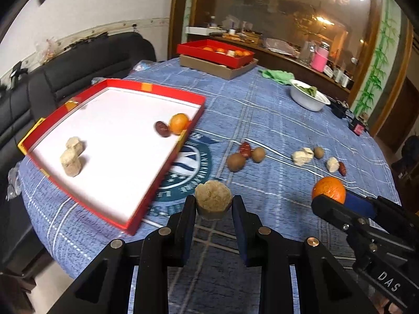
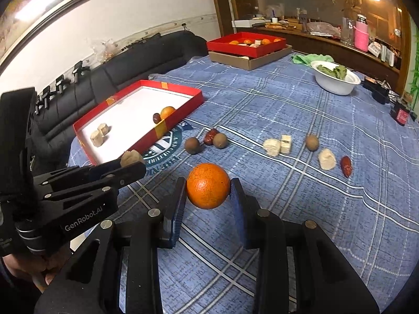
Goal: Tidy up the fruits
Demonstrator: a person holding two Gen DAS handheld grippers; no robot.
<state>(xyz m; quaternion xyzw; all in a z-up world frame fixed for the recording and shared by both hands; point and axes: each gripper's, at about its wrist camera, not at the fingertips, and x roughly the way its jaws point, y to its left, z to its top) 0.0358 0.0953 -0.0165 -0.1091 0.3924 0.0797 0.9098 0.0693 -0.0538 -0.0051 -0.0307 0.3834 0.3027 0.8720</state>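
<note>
Two hand-held tongs above a bench covered with a blue plaid cloth. The left tongs grip a beige crumbly cake between their two fingers, raised just off the near corner of the red tray. The right tongs clamp an orange between both pads, held above the cloth in front of the loose items. The white-floored tray already contains two beige cakes side by side, plus a smaller orange touching a red date at the far right wall. On the cloth lie two brown round fruits flanking another date, further pale cakes, a third brown fruit and a lone date. A white bowl stands beyond.
</note>
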